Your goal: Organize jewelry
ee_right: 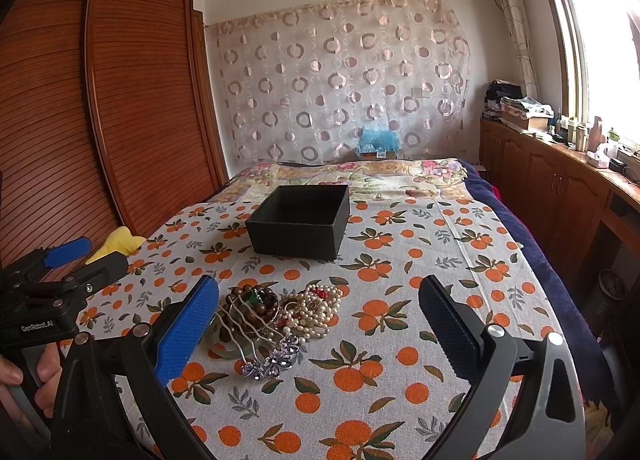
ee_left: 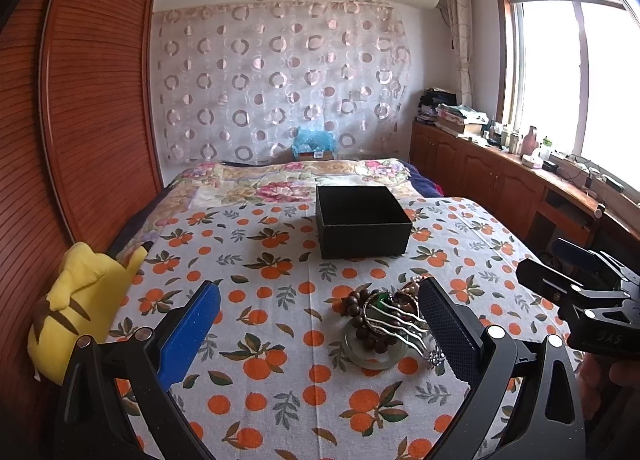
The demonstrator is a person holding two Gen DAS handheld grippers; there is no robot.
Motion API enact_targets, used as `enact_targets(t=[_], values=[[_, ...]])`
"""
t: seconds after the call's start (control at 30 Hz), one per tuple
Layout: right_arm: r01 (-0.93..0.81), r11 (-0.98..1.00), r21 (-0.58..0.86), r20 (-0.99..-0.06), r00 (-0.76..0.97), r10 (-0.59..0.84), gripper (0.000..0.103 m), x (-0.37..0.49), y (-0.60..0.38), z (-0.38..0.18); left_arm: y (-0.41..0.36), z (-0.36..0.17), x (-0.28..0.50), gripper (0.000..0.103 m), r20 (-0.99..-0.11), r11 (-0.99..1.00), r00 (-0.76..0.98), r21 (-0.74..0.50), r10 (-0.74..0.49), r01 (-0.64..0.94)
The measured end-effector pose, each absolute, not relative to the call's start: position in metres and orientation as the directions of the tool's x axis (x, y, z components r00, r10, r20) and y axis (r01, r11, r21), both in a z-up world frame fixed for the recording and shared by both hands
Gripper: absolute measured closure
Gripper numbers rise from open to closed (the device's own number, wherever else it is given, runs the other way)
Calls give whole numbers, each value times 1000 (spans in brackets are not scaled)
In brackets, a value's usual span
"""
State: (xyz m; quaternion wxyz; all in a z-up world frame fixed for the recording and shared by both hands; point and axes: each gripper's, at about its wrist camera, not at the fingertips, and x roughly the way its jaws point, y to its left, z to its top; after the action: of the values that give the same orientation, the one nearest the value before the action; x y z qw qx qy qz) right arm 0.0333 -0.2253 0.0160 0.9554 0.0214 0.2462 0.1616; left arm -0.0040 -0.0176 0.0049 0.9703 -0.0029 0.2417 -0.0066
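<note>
A pile of jewelry (ee_left: pixel 384 320) lies on the orange-print cloth: brown bead bracelet (ee_left: pixel 358 302), silver hair comb (ee_left: pixel 396 324), pale jade bangle (ee_left: pixel 360 354). In the right wrist view the pile (ee_right: pixel 280 316) also shows a pearl necklace (ee_right: pixel 320 306) and a purple crystal clip (ee_right: pixel 274 364). An open black box (ee_left: pixel 362 220) stands behind it, also in the right wrist view (ee_right: pixel 298 220), with no contents visible. My left gripper (ee_left: pixel 320 334) is open, the pile near its right finger. My right gripper (ee_right: pixel 320 334) is open, the pile near its left finger.
A yellow plush toy (ee_left: pixel 76 300) lies at the bed's left edge by the wooden wardrobe (ee_left: pixel 92 100). A wooden cabinet (ee_left: pixel 500 176) with clutter runs under the window on the right. A floral quilt (ee_left: pixel 280 180) covers the far bed.
</note>
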Motion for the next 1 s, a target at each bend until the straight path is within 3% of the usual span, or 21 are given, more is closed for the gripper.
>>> enact_targets(t=[0.53,1.0], values=[[-299,947,121,-463,827,320,2,34,-225,16,-17,1,-3,7,-472,1000,881,-12,-24,21],[-383,915,125,-519,761,389,2,41,-210,-3,6,-22,12,7,-559,999,827,-24,-51,45]])
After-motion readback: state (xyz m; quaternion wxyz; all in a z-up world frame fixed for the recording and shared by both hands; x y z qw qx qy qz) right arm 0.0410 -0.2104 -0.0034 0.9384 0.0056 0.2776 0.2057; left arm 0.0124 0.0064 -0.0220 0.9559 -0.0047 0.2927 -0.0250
